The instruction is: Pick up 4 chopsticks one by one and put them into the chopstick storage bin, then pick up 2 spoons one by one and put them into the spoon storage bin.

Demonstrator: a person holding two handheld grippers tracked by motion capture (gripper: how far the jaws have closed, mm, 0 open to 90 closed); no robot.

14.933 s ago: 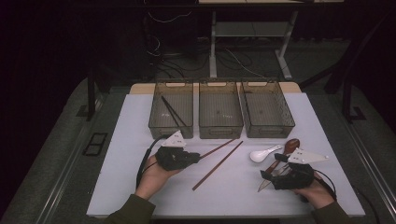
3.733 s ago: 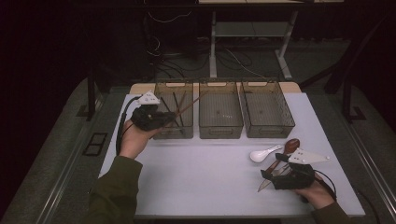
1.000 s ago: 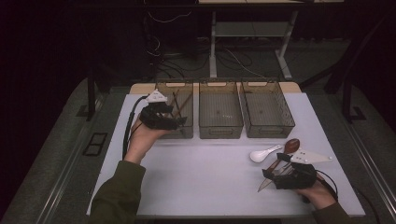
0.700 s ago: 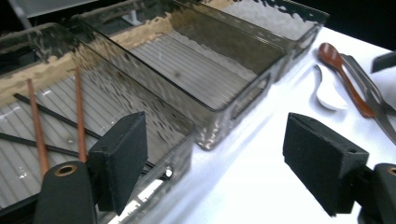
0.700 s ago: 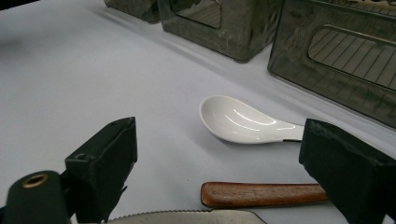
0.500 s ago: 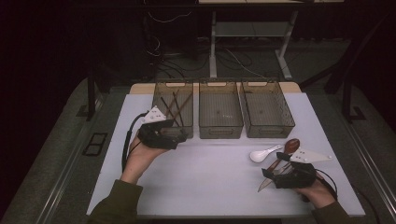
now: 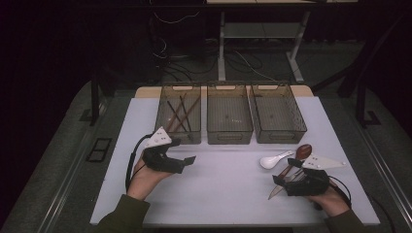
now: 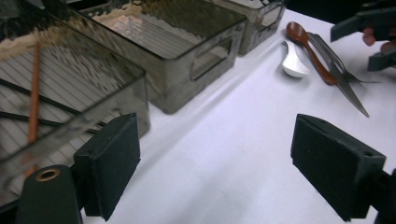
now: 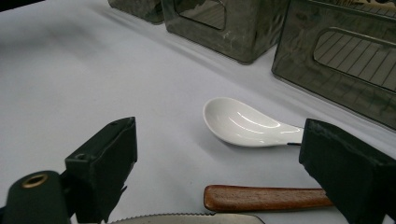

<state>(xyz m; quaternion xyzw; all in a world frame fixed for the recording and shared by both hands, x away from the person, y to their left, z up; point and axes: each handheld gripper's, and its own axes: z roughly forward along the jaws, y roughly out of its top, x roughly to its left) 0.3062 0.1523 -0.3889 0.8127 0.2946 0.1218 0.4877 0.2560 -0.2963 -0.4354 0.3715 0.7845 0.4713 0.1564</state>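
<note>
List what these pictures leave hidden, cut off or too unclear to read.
- Knife, right gripper view: the bottom edge cuts it to a serrated sliver.
- Wooden spoon, same view: the right claw covers the rest of its handle.
- Chopsticks, left gripper view: blurred by the bin wall, count unclear.
- Middle bin, high view: specks inside too small to identify.

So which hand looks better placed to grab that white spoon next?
The right. The right gripper sits open just beside the white spoon, which lies ahead of its jaws in the right gripper view. The left gripper is across the table near the left bin.
</note>
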